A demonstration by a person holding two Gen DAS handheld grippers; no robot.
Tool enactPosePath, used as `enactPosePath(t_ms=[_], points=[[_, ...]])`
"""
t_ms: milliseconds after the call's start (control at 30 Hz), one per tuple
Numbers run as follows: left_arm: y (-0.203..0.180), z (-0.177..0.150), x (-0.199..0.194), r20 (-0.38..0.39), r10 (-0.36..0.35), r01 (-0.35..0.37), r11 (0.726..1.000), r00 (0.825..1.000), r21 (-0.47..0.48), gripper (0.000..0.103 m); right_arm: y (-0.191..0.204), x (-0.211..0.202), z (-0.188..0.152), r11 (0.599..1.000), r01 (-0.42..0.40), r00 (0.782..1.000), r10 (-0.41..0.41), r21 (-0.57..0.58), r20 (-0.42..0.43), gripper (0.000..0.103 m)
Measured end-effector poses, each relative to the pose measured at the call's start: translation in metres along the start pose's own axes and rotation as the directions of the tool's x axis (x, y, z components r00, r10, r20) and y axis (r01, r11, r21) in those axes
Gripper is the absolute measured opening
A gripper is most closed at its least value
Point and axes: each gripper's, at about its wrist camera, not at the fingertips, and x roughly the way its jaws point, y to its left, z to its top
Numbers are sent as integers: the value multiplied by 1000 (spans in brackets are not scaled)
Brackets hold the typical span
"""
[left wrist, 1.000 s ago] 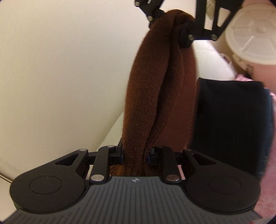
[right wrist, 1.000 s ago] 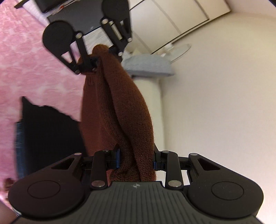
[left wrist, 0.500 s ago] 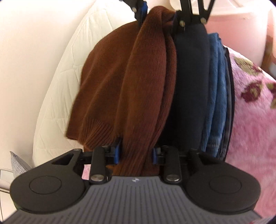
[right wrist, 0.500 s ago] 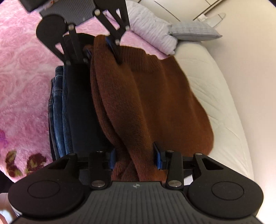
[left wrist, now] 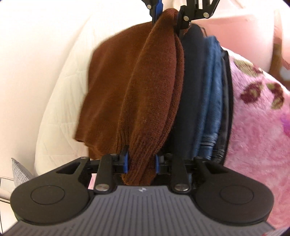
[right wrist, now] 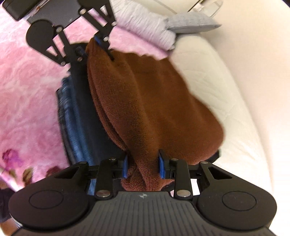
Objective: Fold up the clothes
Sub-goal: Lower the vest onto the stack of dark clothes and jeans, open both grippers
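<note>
A folded brown knit sweater (left wrist: 137,87) stretches between my two grippers, lying over a stack of folded clothes and spreading onto the white quilted bedding (left wrist: 59,112). My left gripper (left wrist: 141,159) has one end of the sweater between its blue pads, and its jaws are closing on the knit. My right gripper (right wrist: 143,163) has the other end bunched between its pads, jaws closing too. Each gripper shows at the top of the other's view: the right gripper (left wrist: 168,14) and the left gripper (right wrist: 94,45). The sweater (right wrist: 154,101) hides most of the stack.
Beside the sweater lie a folded dark navy garment (left wrist: 192,90) and blue jeans (left wrist: 212,101), on a pink floral blanket (left wrist: 257,127). Grey pillows (right wrist: 145,25) lie at the head of the bed. A pale wall runs along the white bedding.
Both grippers came down with the sweater. It hung free in front of the wall; now it lies on the stack, one side spread over the white bedding.
</note>
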Motion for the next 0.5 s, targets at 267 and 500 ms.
enactPosePath(t_ms=[267, 500], points=[[0, -6, -7, -51, 28, -29, 999, 998, -19, 26, 4, 7, 3, 1000, 23, 1000, -23, 4, 14, 36], [4, -13, -34, -117, 18, -27, 997, 993, -70, 37, 12, -6, 4, 1000, 10, 1000, -10, -16, 4, 50]])
